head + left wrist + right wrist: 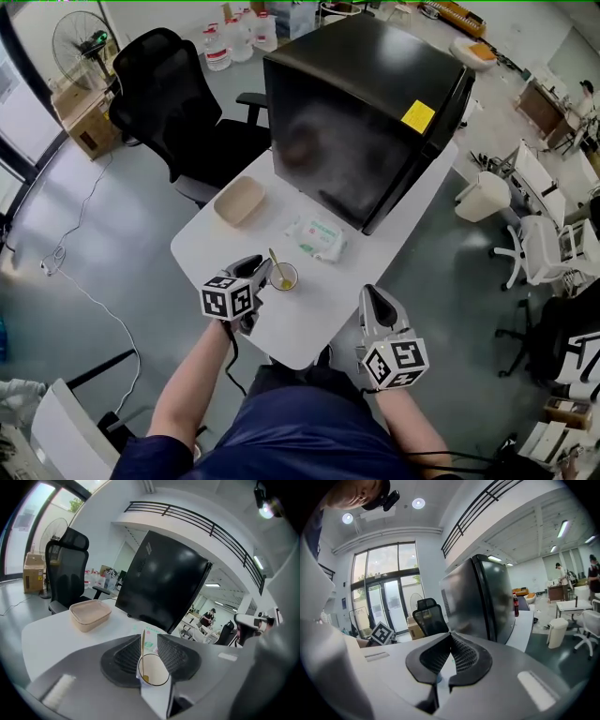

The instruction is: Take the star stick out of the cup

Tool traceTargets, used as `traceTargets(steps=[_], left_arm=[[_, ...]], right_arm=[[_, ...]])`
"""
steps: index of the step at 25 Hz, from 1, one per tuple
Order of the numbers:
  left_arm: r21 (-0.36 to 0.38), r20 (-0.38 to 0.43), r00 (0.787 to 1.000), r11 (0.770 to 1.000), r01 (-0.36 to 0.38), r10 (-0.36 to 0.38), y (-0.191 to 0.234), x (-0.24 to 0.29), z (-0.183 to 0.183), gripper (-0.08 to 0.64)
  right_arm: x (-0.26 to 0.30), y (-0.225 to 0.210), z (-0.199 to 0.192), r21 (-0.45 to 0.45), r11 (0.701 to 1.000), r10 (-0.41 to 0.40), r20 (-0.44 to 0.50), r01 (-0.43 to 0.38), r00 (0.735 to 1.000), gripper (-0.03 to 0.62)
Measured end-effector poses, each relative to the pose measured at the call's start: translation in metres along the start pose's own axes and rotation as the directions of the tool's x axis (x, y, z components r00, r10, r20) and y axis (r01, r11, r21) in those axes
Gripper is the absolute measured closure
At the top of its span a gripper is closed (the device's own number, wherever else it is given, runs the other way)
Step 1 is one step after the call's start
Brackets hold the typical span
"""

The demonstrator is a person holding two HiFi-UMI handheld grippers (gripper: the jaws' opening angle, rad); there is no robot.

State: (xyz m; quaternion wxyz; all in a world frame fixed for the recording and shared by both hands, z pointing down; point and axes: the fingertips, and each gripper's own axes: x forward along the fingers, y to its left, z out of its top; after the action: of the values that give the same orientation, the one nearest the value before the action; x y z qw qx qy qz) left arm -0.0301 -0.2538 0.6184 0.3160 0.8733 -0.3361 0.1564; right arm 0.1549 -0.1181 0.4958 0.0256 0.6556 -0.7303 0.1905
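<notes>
- Left gripper [150,638]: the jaws are part-way apart with the cup [157,693] sitting right between the ribbed black pads. They look closed in on its sides, steadying it, though I can't swear the grip is firm.
- In that cup stands the star stick [142,645], leaning on the far rim with its shaft poking up between the jaw tips. It is not yet out.
- Right gripper [450,637]: the tips are pressed together and there is nothing in them. In the head view it hangs at the near right edge of the table [309,323], apart from the cup.
- My read on progress: the cup is braced, but nothing has grasped the stick. The reach, the pinch and the lift all remain.
- The stick is thin, straight and pale yellow, and a yellow blob low inside the cup is probably the star end. It is slim enough that a pinch will need careful aim.
- The cup is small and round, white outside and tan inside, and looks like light paper. A hard squeeze could dent it.
- The jaw pads are dark, rubbery and finely ridged.
- The table top is smooth, matte white with rounded corners.
- Further out lies a soft, crinkly packet of wipes [317,238] in white and green.
- Beyond that are a beige rounded tray [238,201] and a glossy black cabinet [366,103].
</notes>
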Motion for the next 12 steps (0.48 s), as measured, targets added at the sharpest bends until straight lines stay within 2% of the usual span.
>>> traceTargets(steps=[6, 12], left_arm=[[-0.016, -0.050, 0.998, 0.999, 0.035, -0.036, 0.009, 0.024, -0.007, 0.469], [-0.036, -0.133, 0.987, 0.996, 0.087, -0.091, 0.009, 0.043, -0.022, 0.469]], right_arm=[[-0.003, -0.011, -0.004, 0.023, 0.998, -0.067, 0.005, 0.066, 0.998, 0.586], [0.004, -0.010, -0.006, 0.031, 0.996, -0.082, -0.008, 0.082, 0.997, 0.586]])
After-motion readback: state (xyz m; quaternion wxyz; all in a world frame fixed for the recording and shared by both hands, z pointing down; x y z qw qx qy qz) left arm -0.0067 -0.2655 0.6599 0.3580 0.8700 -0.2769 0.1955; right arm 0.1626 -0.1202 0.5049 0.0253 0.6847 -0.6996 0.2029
